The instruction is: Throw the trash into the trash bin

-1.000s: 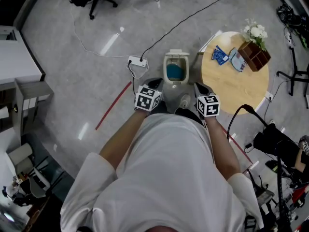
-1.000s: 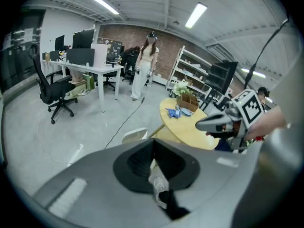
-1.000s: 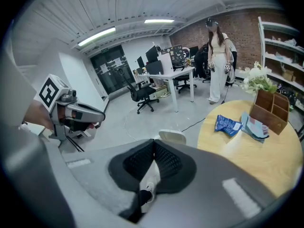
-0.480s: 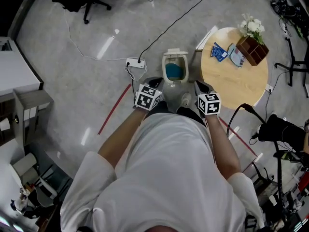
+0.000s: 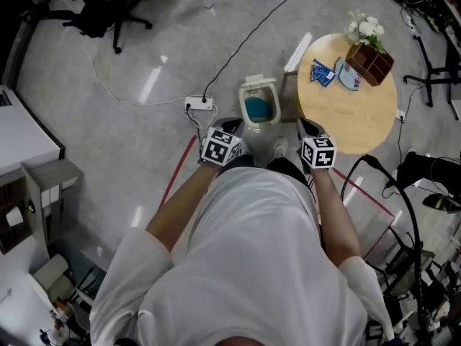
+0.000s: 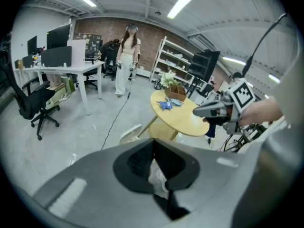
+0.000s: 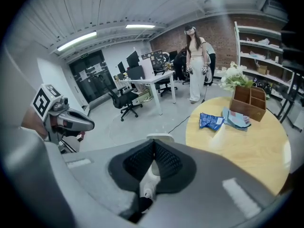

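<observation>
The trash bin [image 5: 259, 107] is small and white with a blue liner and stands open on the floor beside the round wooden table [image 5: 360, 125]. On that table lie a crumpled blue wrapper [image 5: 321, 71] [image 7: 210, 120] and a pale blue packet [image 5: 348, 76]. My left gripper [image 5: 231, 125] [image 6: 152, 140] and right gripper [image 5: 304, 127] [image 7: 153, 152] hover close to my body, just short of the bin, one on each side of it. Both are shut with nothing between the jaws. Only a white bin edge [image 7: 161, 137] [image 6: 132, 133] shows past the jaws in each gripper view.
A wooden box with white flowers [image 5: 370, 58] stands at the table's far edge. A power strip with its cable [image 5: 199, 103] lies left of the bin, near a red floor line [image 5: 176, 175]. Office chairs [image 5: 108, 9], desks and black stands [image 5: 432, 171] ring the space. A person [image 6: 128, 56] stands far off.
The head view has drifted, so bin and table sit slightly higher and further left in it. Both grippers stay in front of my body, shut, and their marker cubes have tilted a little.
</observation>
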A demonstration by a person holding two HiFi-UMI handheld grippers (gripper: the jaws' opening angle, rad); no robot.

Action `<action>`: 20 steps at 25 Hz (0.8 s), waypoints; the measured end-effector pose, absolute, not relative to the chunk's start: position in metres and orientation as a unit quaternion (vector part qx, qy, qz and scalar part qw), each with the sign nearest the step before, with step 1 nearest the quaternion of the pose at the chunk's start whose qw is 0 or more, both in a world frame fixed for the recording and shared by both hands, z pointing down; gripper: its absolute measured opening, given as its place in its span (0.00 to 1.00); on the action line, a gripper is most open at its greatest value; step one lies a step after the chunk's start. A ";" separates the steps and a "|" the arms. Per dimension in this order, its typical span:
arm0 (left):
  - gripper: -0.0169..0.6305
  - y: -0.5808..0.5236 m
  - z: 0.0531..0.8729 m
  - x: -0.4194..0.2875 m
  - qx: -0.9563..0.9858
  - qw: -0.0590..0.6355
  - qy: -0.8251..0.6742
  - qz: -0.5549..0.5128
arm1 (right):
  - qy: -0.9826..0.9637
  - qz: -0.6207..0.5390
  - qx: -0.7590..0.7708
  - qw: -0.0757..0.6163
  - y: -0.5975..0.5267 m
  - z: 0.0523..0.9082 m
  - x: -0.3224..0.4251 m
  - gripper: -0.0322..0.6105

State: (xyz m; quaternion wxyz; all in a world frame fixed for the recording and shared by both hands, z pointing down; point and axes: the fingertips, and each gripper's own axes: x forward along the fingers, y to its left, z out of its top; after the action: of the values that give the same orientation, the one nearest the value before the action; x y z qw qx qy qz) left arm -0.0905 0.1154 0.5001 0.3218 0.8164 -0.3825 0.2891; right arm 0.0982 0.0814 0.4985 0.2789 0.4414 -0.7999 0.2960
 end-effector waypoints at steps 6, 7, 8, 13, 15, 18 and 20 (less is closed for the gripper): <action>0.03 0.107 0.498 -0.092 0.822 0.318 -0.372 0.292 | -0.779 0.305 0.482 0.262 0.072 0.492 0.119 0.05; 0.03 0.105 0.498 -0.092 0.821 0.318 -0.373 0.292 | -0.778 0.305 0.484 0.261 0.070 0.491 0.122 0.05; 0.03 0.103 0.497 -0.090 0.821 0.318 -0.374 0.292 | -0.777 0.305 0.485 0.260 0.068 0.491 0.125 0.05; 0.03 0.089 0.492 -0.076 0.821 0.314 -0.380 0.287 | -0.779 0.305 0.482 0.260 0.055 0.493 0.140 0.05; 0.03 0.084 0.489 -0.069 0.819 0.316 -0.386 0.285 | -0.780 0.307 0.477 0.262 0.050 0.495 0.147 0.05; 0.03 0.076 0.485 -0.057 0.813 0.321 -0.397 0.279 | -0.782 0.311 0.470 0.268 0.039 0.499 0.158 0.05; 0.03 0.073 0.485 -0.050 0.810 0.324 -0.401 0.279 | -0.781 0.313 0.466 0.272 0.031 0.502 0.164 0.05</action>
State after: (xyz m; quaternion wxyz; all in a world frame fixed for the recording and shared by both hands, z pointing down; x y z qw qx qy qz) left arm -0.0502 0.0731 0.4846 0.3244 0.8098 -0.4014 0.2792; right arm 0.1640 0.0312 0.5019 0.2723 0.4659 -0.7815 0.3133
